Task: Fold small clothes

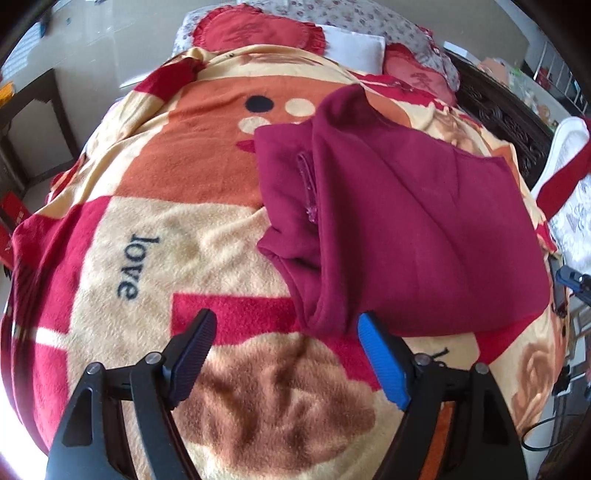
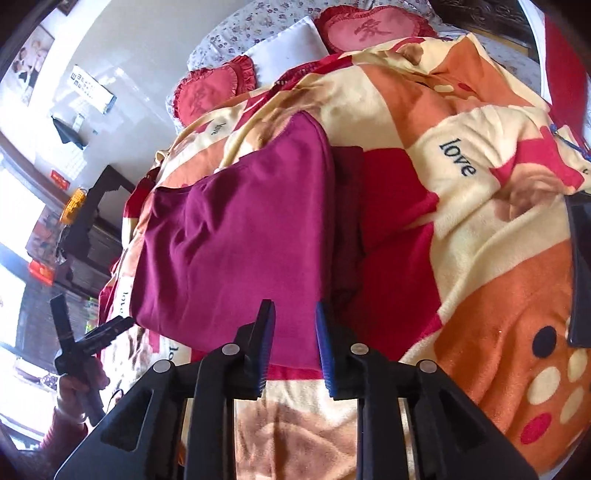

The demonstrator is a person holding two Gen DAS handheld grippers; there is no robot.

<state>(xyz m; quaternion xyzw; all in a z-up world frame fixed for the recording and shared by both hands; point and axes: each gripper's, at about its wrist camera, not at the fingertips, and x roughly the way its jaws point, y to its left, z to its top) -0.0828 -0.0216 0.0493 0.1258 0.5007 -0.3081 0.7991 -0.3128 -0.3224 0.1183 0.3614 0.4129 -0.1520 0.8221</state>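
Observation:
A maroon garment [image 1: 399,206] lies folded on the patterned blanket [image 1: 155,236], with a narrower flap along its left side. My left gripper [image 1: 287,317] stands open just before the garment's near left corner. The corner reaches into the gap beside the blue pad, and neither pad presses on it. In the right wrist view the same garment [image 2: 236,236] fills the middle. My right gripper [image 2: 295,310] has its jaws drawn close together over the garment's near edge, with maroon cloth between the pads. A hand holds the left gripper [image 2: 92,336] at the far left of that view.
Red heart-shaped cushions [image 1: 255,33] and a white pillow [image 1: 354,48] lie at the head of the bed. A dark wooden cabinet [image 2: 92,229] stands beside the bed. A black flat object [image 2: 580,269] rests on the blanket at the right edge.

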